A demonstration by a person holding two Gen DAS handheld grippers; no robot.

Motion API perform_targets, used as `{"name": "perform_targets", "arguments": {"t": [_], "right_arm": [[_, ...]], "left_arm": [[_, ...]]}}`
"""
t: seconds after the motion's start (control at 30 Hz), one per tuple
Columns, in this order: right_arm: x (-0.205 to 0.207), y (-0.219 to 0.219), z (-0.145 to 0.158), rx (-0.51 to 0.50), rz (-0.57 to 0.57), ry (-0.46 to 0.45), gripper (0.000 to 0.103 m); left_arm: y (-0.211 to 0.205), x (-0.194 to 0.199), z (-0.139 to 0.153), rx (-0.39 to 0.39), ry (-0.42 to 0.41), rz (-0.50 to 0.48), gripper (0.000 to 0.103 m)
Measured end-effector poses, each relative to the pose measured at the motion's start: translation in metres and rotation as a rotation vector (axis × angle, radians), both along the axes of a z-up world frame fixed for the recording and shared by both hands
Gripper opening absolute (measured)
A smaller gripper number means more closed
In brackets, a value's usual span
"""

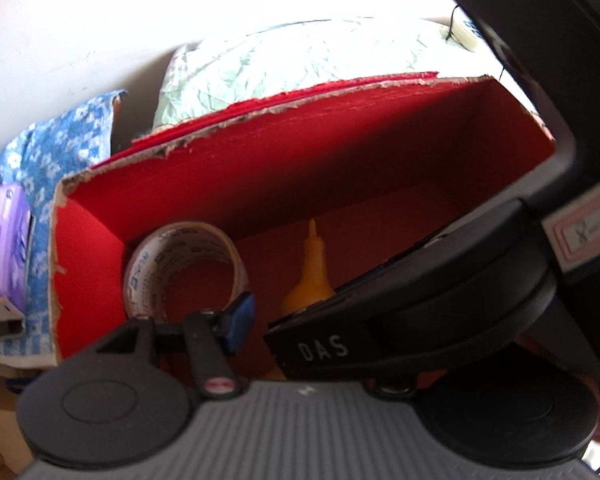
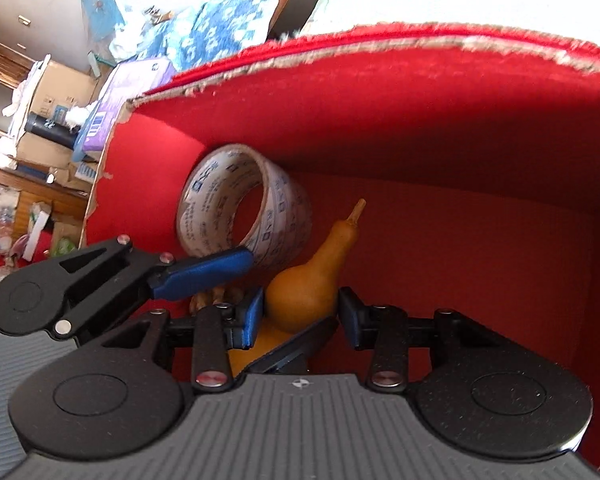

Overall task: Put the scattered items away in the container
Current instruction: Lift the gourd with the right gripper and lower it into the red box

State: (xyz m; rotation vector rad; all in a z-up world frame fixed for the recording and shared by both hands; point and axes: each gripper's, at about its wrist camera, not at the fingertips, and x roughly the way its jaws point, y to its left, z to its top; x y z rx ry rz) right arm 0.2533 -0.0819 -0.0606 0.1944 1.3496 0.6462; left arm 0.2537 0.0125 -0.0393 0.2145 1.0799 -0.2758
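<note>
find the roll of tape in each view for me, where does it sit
Left wrist view: the roll of tape stands lower left, in the red box's left corner.
Right wrist view: the roll of tape is centre left, against the box's back wall.
Shared landmark: the yellow gourd, just right of the tape in both views.

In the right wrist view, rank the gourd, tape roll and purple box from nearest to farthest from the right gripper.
1. Gourd: between the right gripper's jaws.
2. Tape roll: behind, left, inside the red box.
3. Purple box: outside, far left.
</note>
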Motion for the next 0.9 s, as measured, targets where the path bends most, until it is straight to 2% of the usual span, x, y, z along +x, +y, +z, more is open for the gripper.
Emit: {"name": "perform_targets", "arguments": {"t": [0.07,0.13,0.33,0.47,0.63,0.73,0.8,0.9], "right_arm": [[-0.002,0.001,0.002,0.012,0.009,-0.01,0.045],[-0.002,0.0,0.004,0.04,0.01,-0.005,0.046],[-0.001,-0.008,0.002,0.072,-0.032,0.019,0.056],[-0.004,-0.019,0.005,0.11,-0.077,-0.006,0.056],[-0.003,-0.024,0.006,0.083,-0.134,-0.023,0.049],[-0.002,-0.026,0.004,0.068,-0.161,-0.025,0.046],[-0.003,-0.025,0.006,0.054,-0.153,-0.046,0.043],[-0.006,-0.017,0.013,0.016,-0.146,-0.126,0.043]], "left_arm": [[0.0,-0.002,0.0,0.032,-0.013,-0.016,0.057],[0.004,-0.003,0.0,0.03,-0.018,-0.014,0.058],[0.017,0.002,0.001,-0.033,-0.005,0.039,0.062],[0.021,0.0,0.003,-0.056,-0.007,0.064,0.062],[0.018,-0.007,0.004,-0.048,-0.022,0.082,0.063],[0.02,-0.007,0.005,-0.055,-0.023,0.088,0.067],[0.018,-0.008,0.005,-0.048,-0.035,0.085,0.067],[0.016,-0.01,0.005,-0.038,-0.051,0.08,0.067]]}}
